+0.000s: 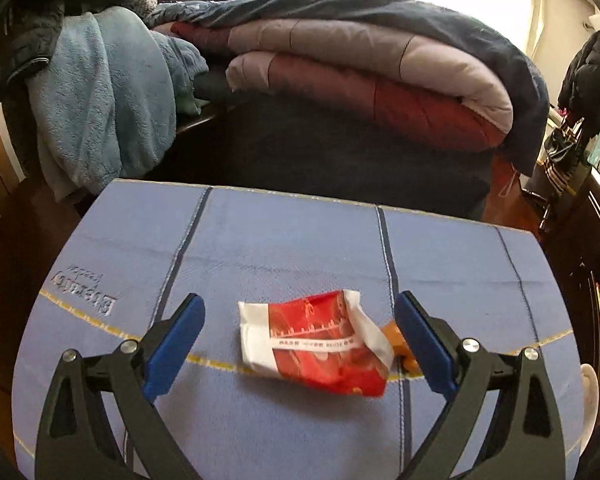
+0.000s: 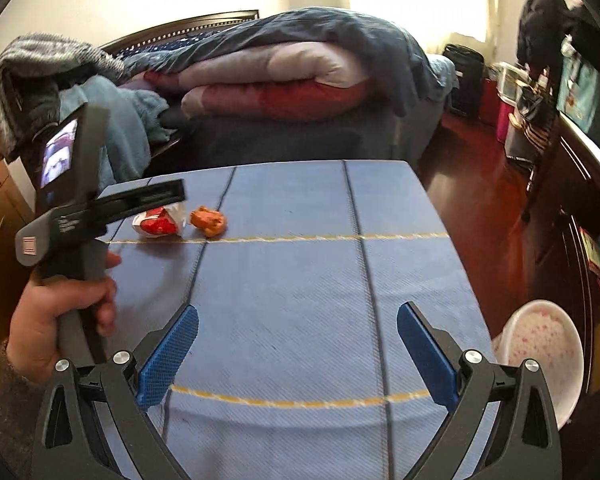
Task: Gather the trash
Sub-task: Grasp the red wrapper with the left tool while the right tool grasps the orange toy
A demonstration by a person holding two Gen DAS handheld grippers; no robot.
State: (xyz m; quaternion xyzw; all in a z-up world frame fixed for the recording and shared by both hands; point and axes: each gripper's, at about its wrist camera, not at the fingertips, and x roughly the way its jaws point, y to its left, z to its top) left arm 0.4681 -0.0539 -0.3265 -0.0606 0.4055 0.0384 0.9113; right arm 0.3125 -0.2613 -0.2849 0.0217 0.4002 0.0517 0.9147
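A crumpled red and white wrapper [image 1: 316, 344] lies on the blue cloth-covered table [image 1: 284, 240], between the open fingers of my left gripper [image 1: 300, 312]. A crumpled orange scrap [image 1: 398, 344] lies just to its right, partly hidden by the right finger. In the right wrist view the wrapper [image 2: 158, 222] and the orange scrap [image 2: 209, 220] lie far left on the table [image 2: 300, 280], with the left gripper's body above the wrapper. My right gripper [image 2: 298, 322] is open and empty above the table's near part.
A bed with folded quilts [image 1: 360, 80] and piled clothes [image 1: 100, 92] stands behind the table. A white bin with a pink-patterned liner [image 2: 540, 356] sits at the table's right side. Dark furniture [image 2: 580, 184] lines the right wall over a red-brown floor.
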